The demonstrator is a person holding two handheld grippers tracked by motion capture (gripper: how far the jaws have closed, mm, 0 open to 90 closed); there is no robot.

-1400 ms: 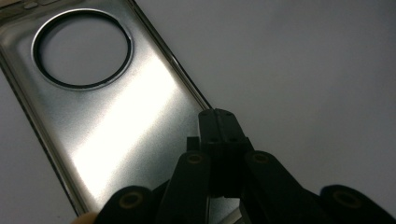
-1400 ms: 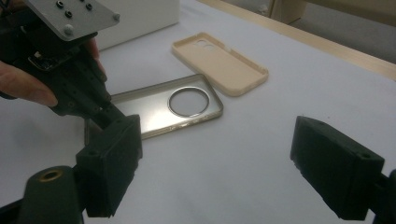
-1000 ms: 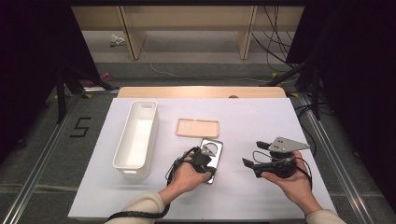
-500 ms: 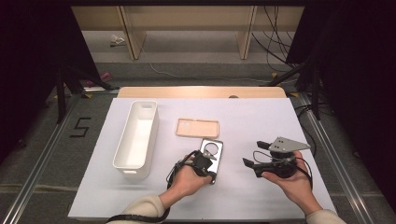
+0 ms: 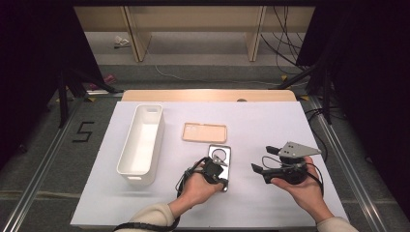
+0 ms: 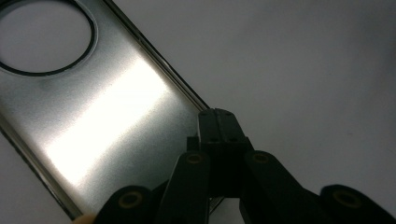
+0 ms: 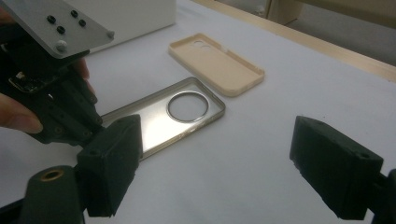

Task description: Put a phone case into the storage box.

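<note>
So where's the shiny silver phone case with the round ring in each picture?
High view: the silver phone case lies at the middle of the table, under the left hand-held gripper.
Left gripper view: it covers the left half; the shut jaws pinch its edge.
Right gripper view: it sits left of centre.
Shared landmark: its round ring, high view, left gripper view, right gripper view.

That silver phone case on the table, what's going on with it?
A person holds a gripper in each hand. The left gripper is shut on the edge of the silver case, which lies flat on the white table. The right gripper waits beside it, open and empty. A beige case and a white bin sit nearby.
</note>
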